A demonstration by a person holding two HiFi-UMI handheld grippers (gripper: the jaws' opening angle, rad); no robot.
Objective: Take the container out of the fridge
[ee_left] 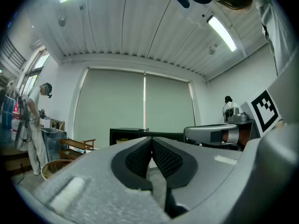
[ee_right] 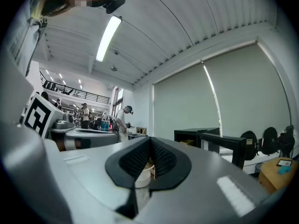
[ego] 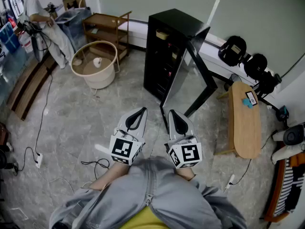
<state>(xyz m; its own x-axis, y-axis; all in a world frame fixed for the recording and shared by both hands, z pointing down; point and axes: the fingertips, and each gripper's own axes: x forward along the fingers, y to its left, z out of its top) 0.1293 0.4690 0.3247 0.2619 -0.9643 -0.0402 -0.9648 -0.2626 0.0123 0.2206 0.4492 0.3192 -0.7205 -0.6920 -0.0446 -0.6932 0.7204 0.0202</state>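
Before a black fridge [ego: 164,46] on a marble floor, two grippers are held level and side by side by a person in a grey jacket, as shown in the head view. The left gripper [ego: 142,110] and right gripper [ego: 171,112] are both closed tip to tip, with nothing gripped. Each carries a marker cube [ego: 123,149] printed with black-and-white squares, the only print that can be made out. The fridge door [ego: 188,75] is swung open, and a pale yellowish container [ego: 163,34] is seen on the top shelf inside, well apart from both grippers. A round white tub [ego: 94,65] and a wooden rack [ego: 107,30] are placed left of the fridge. A wooden table [ego: 244,123] to the right is topped by a card [ego: 251,98] whose print is too small to be read. Two black backpacks [ego: 232,49] are lined along the far wall.

From the left gripper view, the ribbed pads [ee_left: 140,157] are pressed together at the tip and nothing is held. The fridge [ee_left: 135,133] is framed straight beyond them, and the container [ee_left: 122,140] is glimpsed as a small yellow patch inside. A second person [ee_left: 35,120] is pictured at the far left.

From the right gripper view, the pads [ee_right: 161,160] are likewise closed on nothing. The tub [ee_right: 141,177] is glimpsed behind them, and the fridge [ee_right: 196,135] and its open door [ee_right: 224,146] are seen to the right.
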